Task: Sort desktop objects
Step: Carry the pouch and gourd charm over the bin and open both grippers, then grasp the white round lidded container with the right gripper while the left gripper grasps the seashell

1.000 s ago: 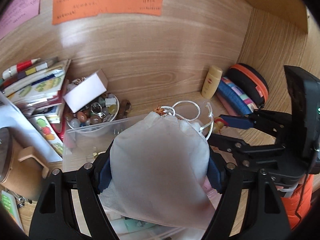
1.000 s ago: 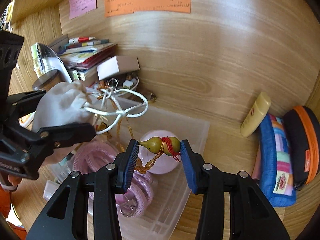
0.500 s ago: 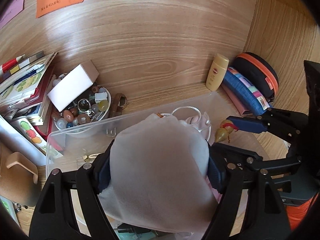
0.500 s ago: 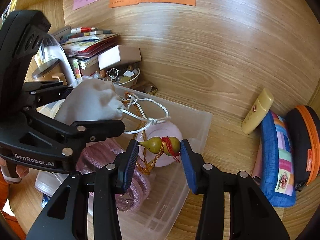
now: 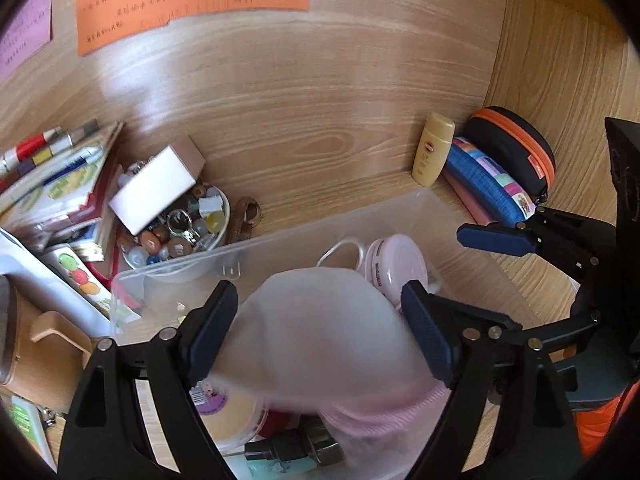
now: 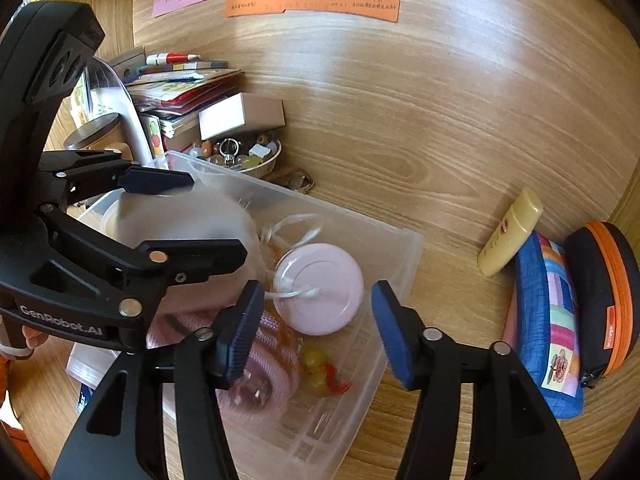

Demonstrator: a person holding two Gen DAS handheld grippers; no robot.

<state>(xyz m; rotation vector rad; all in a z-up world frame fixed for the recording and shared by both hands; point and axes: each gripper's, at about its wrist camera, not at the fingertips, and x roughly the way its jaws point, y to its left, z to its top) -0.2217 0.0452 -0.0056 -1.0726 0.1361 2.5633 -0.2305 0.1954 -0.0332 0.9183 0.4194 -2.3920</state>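
A white drawstring bag (image 5: pixel 320 320), blurred, sits low between the fingers of my left gripper (image 5: pixel 316 328), whose jaws are opening; it sinks into the clear plastic bin (image 5: pixel 320 224) with its pads no longer pressing it. From the right wrist view the bag (image 6: pixel 180 220) lies between the left gripper's fingers (image 6: pixel 200 256) over the bin (image 6: pixel 400 240). My right gripper (image 6: pixel 316 308) hovers above the bin, jaws opening, nothing between them. The small yellow gourd charm (image 6: pixel 316 368) with red thread lies on the bin floor, beside a pink coil (image 6: pixel 260 364) and a round pink case (image 6: pixel 320 288).
Behind the bin stand a bowl of beads (image 5: pixel 180 236) with a white box (image 5: pixel 156 192) on it and a stack of books (image 5: pixel 60 184). At the right lie a yellow tube (image 5: pixel 432 148), a blue patchwork pouch (image 5: pixel 488 176) and a black-and-orange case (image 5: pixel 516 148). A wooden mug (image 5: pixel 40 344) is at the left.
The right gripper's jaws spread and the gourd charm dropped from them into the bin. The left jaws widened and the white bag slid down into the bin.
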